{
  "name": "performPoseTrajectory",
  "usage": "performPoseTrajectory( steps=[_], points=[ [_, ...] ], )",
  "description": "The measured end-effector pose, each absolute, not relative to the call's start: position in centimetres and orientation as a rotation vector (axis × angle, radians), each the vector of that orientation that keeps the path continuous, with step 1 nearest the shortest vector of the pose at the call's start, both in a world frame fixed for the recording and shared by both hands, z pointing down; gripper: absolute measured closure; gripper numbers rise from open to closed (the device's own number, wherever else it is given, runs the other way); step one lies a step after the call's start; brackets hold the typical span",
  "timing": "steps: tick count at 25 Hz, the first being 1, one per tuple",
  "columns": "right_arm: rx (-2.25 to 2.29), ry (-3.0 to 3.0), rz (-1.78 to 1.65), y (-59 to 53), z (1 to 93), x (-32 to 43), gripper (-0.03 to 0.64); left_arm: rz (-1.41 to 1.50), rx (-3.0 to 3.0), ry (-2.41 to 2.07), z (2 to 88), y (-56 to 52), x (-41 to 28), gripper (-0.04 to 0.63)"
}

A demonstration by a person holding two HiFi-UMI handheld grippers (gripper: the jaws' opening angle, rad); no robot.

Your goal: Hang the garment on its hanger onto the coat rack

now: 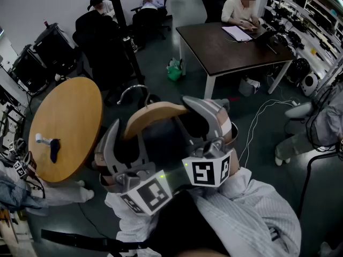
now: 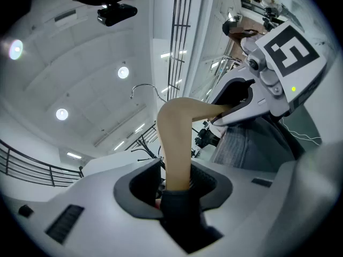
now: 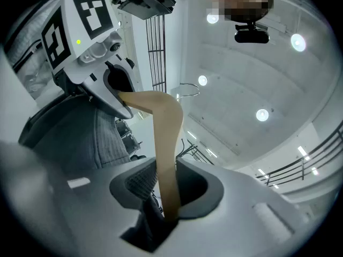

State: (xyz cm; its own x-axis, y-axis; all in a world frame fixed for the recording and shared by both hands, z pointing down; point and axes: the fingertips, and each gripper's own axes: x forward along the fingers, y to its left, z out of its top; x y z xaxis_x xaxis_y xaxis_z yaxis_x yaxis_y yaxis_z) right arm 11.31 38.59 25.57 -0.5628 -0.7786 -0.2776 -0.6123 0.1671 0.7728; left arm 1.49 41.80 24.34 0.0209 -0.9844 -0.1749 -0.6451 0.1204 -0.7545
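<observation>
A curved wooden hanger point(image 1: 155, 113) with a metal hook point(image 1: 133, 92) carries a dark garment point(image 1: 166, 146) and is held up in front of me. My left gripper point(image 1: 119, 146) is shut on the hanger's left arm point(image 2: 178, 143), and my right gripper point(image 1: 206, 123) is shut on its right arm point(image 3: 165, 143). In both gripper views the wood runs up between the pads, with dark cloth point(image 2: 182, 218) bunched at the jaw base point(image 3: 147, 226). The black coat rack point(image 1: 119, 15) stands beyond, further across the floor and apart from the hook.
A round wooden table point(image 1: 64, 125) stands at my left with a small dark item on it. A dark rectangular table point(image 1: 230, 50) with a seated person is at the back right. Black chairs point(image 1: 99, 36) crowd the rack's base. A green object point(image 1: 174, 69) lies on the floor.
</observation>
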Motion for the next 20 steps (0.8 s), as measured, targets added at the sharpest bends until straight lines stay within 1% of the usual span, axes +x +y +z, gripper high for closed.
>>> performPoseTrajectory(
  steps=[5, 12, 20],
  points=[
    [1.359, -2.252, -1.341, 38.3, 25.9, 11.7, 0.514, -0.615, -1.607, 1.699, 24.7, 41.4, 1.9, 0.462],
    [1.358, -2.262, -1.319, 37.5, 26.8, 14.3, 0.512, -0.629, -1.620, 1.696, 25.6, 40.6, 4.5, 0.462],
    [1.309, -2.300, -1.309, 34.0, 28.4, 13.5, 0.511, -0.670, -1.619, 1.742, 27.2, 37.5, 3.8, 0.462]
  ],
)
